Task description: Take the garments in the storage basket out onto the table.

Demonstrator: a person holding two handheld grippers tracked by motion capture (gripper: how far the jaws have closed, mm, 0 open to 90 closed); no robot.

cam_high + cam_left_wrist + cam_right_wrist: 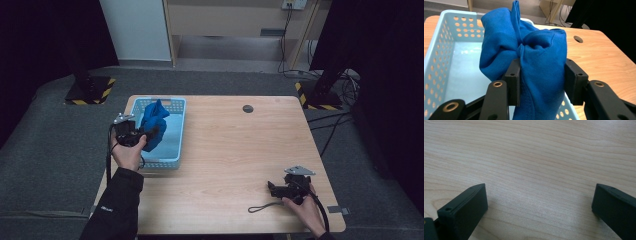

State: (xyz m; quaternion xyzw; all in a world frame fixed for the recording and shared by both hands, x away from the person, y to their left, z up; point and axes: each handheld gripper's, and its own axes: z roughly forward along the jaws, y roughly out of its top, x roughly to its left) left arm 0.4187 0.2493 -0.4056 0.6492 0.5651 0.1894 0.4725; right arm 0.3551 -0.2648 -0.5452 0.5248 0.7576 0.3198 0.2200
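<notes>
A: On the left, our left claw (541, 82) pinches the blue cloth (524, 57), bunched between its jaws and lifted over the pale blue basket (439, 62) at the worktop's (230, 145) left edge.

B: And to the right, our right claw (539, 207) gapes wide over bare wood, gripping nothing

The right gripper (540, 202) looks down at a low angle on a pale wooden tabletop (536, 157) with fine grain running across. Its two black jaws stand wide apart at the lower corners, with bare wood between them.
</notes>
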